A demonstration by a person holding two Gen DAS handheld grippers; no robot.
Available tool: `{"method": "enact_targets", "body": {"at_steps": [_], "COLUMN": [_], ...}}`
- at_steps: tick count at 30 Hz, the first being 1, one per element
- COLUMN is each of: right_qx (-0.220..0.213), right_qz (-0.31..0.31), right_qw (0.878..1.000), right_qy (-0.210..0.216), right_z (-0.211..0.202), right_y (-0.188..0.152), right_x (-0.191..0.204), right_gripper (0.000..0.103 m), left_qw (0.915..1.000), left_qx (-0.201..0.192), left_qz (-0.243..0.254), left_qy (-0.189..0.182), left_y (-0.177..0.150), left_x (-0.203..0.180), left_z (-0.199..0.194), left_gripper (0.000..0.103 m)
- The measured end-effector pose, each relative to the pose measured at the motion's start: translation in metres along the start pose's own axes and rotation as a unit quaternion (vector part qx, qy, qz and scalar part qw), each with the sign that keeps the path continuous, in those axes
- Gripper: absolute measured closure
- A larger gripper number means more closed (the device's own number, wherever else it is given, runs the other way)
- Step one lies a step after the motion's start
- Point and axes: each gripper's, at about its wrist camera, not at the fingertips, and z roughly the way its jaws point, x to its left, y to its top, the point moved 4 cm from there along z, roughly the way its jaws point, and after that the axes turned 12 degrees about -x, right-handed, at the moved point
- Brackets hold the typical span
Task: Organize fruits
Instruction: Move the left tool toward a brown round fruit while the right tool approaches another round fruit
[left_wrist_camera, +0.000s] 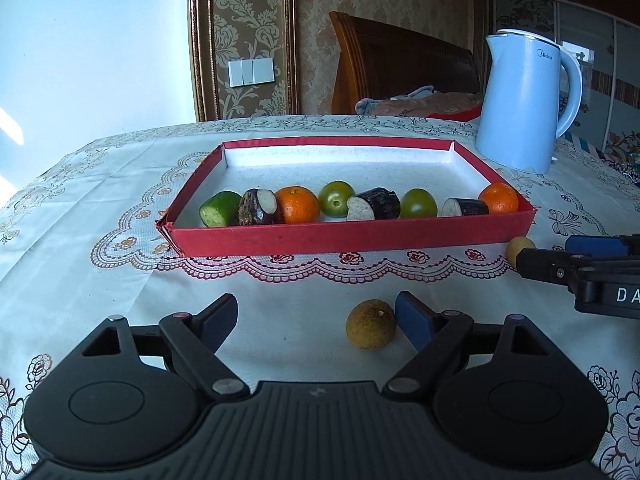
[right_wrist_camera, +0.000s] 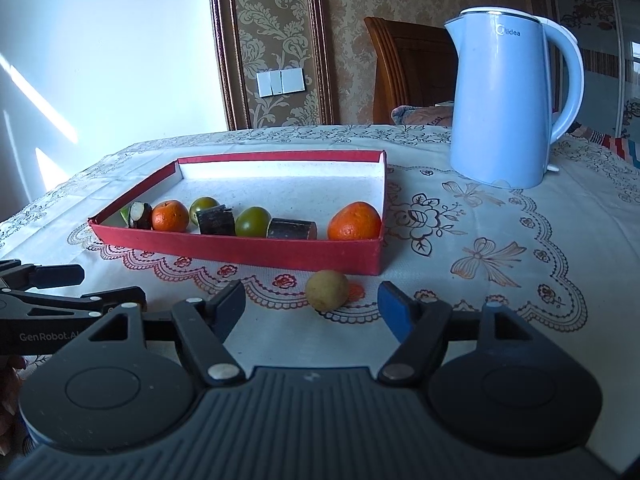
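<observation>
Both views are taken low over the tablecloth [left_wrist_camera: 304, 280], facing the wall. The red tray [left_wrist_camera: 352, 236] is seen head-on from the left wrist, but obliquely (from its right corner) from the right wrist; the kettle [right_wrist_camera: 504, 112] is shared too.

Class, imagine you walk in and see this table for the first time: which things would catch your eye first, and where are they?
Most striking is the red tray mid-table, with a row of fruit pieces along its near wall, including two bright oranges. Behind it to the right stands a tall pale blue kettle. In front of the tray, two small yellowish fruits lie loose on the tablecloth, one before each open gripper.
</observation>
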Motion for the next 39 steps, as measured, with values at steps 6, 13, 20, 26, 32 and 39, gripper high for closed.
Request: {"method": "enact_targets", "body": {"at_steps": [6, 13, 20, 26, 32, 39], "right_qx": [0.006, 0.023, 0.053, 0.058, 0.057, 0.058], "right_qz": [-0.002, -0.008, 0.009, 0.012, 0.012, 0.010], "right_qw": [1.000, 1.000, 0.999, 0.998, 0.998, 0.998], "right_qy": [-0.002, 0.000, -0.001, -0.008, -0.016, -0.022], "right_z": [0.004, 0.015, 0.034, 0.037, 0.037, 0.037], "right_y": [0.001, 0.000, -0.002, -0.005, -0.005, -0.004], "right_x": [0.000, 0.003, -0.001, -0.002, -0.003, -0.003], "right_gripper": [0.032, 0.032, 0.045, 0.051, 0.054, 0.056], "left_qw": [0.9997, 0.9994, 0.9983, 0.9980, 0.9980, 0.9981], "left_qx": [0.024, 0.034, 0.050, 0.048, 0.049, 0.049], "left_qz": [0.003, 0.002, -0.014, -0.018, -0.022, -0.021], "left_qy": [-0.004, 0.011, 0.027, 0.037, 0.033, 0.033], "left_y": [-0.001, 0.003, 0.005, 0.006, 0.006, 0.005], "left_x": [-0.012, -0.014, -0.012, -0.010, -0.009, -0.012], "left_z": [0.011, 0.021, 0.033, 0.037, 0.041, 0.041], "left_gripper": [0.017, 0.017, 0.017, 0.017, 0.015, 0.014]}}
